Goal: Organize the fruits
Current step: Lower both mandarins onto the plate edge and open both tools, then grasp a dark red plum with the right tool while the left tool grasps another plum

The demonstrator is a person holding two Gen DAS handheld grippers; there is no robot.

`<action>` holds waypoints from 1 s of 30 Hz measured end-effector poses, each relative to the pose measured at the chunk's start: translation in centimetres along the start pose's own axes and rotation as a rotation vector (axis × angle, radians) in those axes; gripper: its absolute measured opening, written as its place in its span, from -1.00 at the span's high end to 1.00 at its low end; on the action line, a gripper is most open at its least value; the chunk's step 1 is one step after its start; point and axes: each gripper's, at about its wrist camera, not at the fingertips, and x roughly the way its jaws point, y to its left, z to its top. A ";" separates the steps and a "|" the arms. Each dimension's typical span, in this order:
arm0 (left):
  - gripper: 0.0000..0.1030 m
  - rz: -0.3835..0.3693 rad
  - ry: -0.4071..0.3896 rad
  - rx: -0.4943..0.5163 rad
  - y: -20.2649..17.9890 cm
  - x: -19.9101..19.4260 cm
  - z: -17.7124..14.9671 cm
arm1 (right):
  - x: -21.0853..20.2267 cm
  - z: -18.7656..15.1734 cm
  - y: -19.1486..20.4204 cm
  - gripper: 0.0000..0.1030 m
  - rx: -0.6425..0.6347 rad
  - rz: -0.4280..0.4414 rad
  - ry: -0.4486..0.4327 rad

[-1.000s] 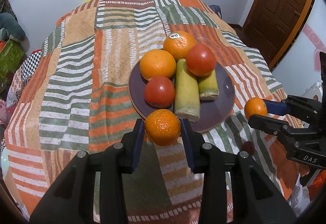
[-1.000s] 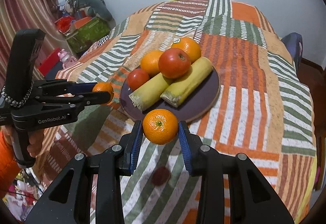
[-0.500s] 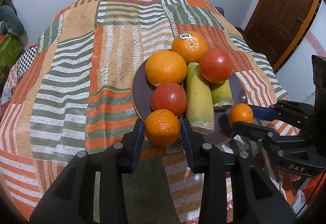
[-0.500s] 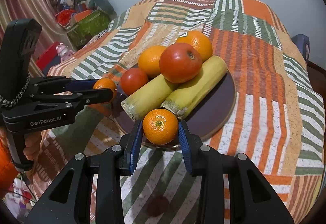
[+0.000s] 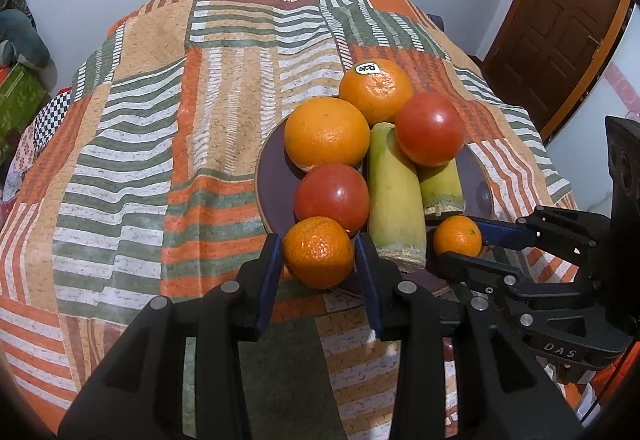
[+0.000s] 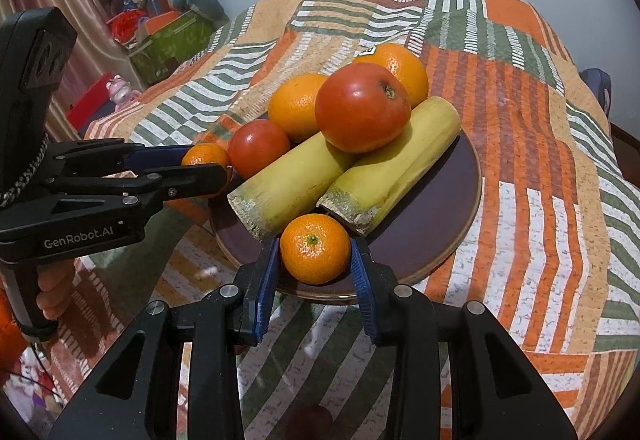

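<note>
- Where lettering is legible, we read "GenRobot.AI" on the body of the left gripper (image 6: pixel 208 175) seen from the right wrist, "DAS" on the right gripper (image 5: pixel 458 240) seen from the left wrist, and a small white sticker on the far orange (image 5: pixel 376 89), its print too blurred to make out.
- We hold a mandarin (image 5: pixel 319 252) between the blue pads of the left gripper, just over the plate's (image 5: pixel 266 175) near-left rim.
- We grip a second mandarin (image 6: pixel 315 248) in the right gripper, narrow-set fingers pressing its sides, above the near rim, just in front of the cut ends of two yellow-green stalks (image 6: pixel 296 181).
- Two smooth red tomatoes (image 6: pixel 362 107) and two dimpled oranges crowd the far part of the round, dark purple plate; one tomato sits on top of the stalks.
- Under it lies a patchwork cloth (image 5: pixel 160 127) in orange, green and white stripes.
- Far right stands a brown panelled door (image 5: pixel 560 19); far left, a green box (image 6: pixel 168 43) amid clutter.
</note>
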 end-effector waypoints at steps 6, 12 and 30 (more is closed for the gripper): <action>0.15 -0.015 0.011 -0.013 0.2 -0.1 0.0 | -0.2 -0.1 0.1 0.31 -0.003 0.006 0.007; 0.06 -0.012 -0.017 -0.009 -0.1 -1.5 -0.1 | -0.9 0.0 0.3 0.19 -0.005 -0.005 -0.006; -0.17 -0.018 -0.032 0.075 -3.4 -5.0 -1.6 | -5.0 -3.6 -1.0 0.19 0.042 -0.041 -0.024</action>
